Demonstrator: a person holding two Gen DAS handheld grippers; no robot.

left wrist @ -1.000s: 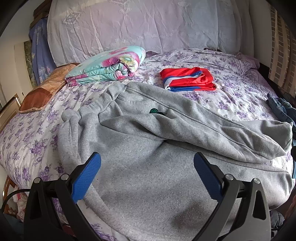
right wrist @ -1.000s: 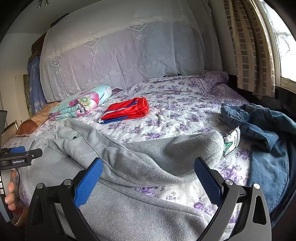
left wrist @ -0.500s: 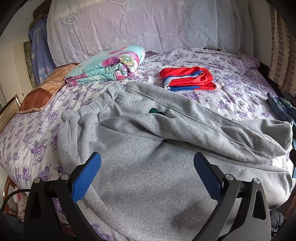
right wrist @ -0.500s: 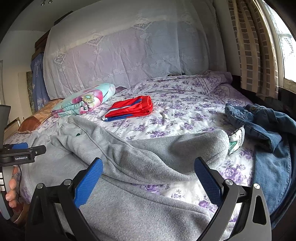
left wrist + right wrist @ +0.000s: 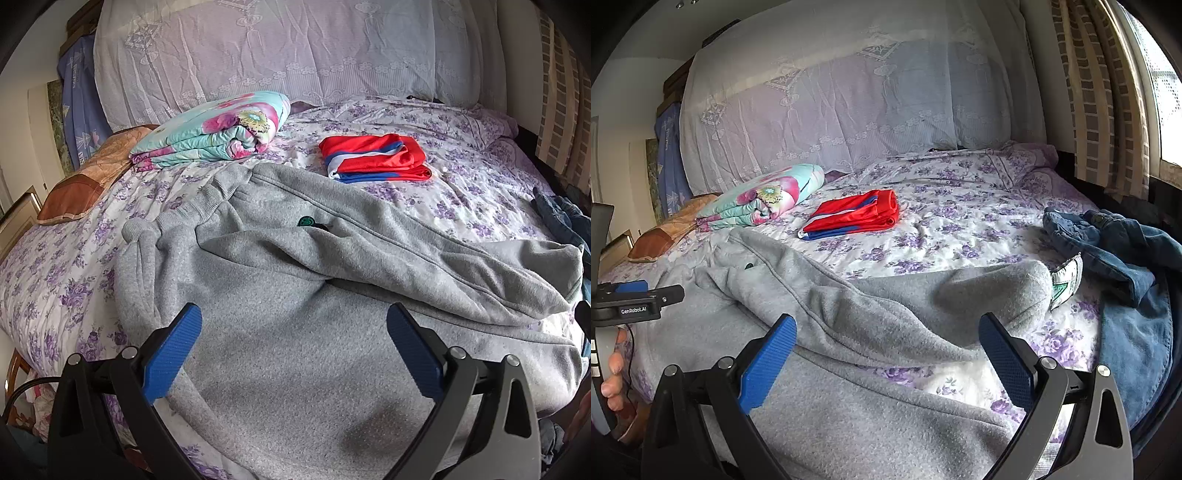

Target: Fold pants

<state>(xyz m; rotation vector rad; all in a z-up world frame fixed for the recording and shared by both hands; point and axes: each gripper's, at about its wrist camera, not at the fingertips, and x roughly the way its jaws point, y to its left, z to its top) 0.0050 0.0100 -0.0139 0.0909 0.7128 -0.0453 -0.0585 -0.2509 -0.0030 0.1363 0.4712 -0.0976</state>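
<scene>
Grey sweatpants [image 5: 295, 280] lie spread across the near part of the bed, waistband at the left, one leg draped over the other toward the right. My left gripper [image 5: 293, 345] hovers open above the nearer leg, holding nothing. In the right wrist view the same grey sweatpants [image 5: 871, 314] fill the foreground, the upper leg's cuff ending at the right. My right gripper [image 5: 886, 356] is open above the legs, nothing between its blue pads [image 5: 768, 363]. The left gripper's body and a hand [image 5: 617, 365] show at that view's left edge.
Folded red, white and blue shorts [image 5: 373, 162] lie mid-bed. A rolled floral quilt [image 5: 214, 131] and an orange pillow [image 5: 81, 184] sit at the back left. Crumpled blue jeans [image 5: 1115, 258] lie at the bed's right edge. Curtains and a window are at the right.
The right wrist view has shifted slightly, with the scene sitting a little lower and to the right. The left gripper and the sweatpants stay put. Both grippers stay open.
</scene>
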